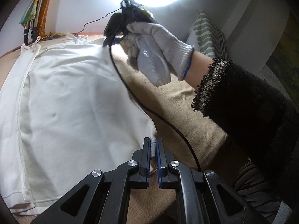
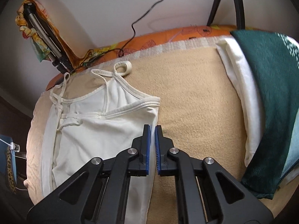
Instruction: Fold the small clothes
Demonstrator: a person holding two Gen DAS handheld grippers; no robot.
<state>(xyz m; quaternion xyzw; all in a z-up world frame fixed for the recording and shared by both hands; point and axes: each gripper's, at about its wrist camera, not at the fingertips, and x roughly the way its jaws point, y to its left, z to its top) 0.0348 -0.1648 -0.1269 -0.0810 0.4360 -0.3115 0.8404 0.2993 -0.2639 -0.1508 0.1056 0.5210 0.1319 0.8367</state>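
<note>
A white camisole (image 1: pixel 71 100) with thin straps lies flat on a beige blanket (image 1: pixel 186 115). My left gripper (image 1: pixel 153 145) is shut on the camisole's lower right hem corner. In the right wrist view the camisole (image 2: pixel 97 130) shows its strapped top end, and my right gripper (image 2: pixel 152 132) is shut on its right side edge just below the top corner. The right gripper (image 1: pixel 109 41) also shows in the left wrist view, held by a gloved hand (image 1: pixel 160 44) at the garment's far right edge.
A folded green and white pile (image 2: pixel 265 102) lies at the blanket's right side. A black cable (image 2: pixel 138 22) runs along the wall. A folded tripod in a patterned cloth (image 2: pixel 44 41) stands at the far left. A striped pillow (image 1: pixel 207 35) leans at the back.
</note>
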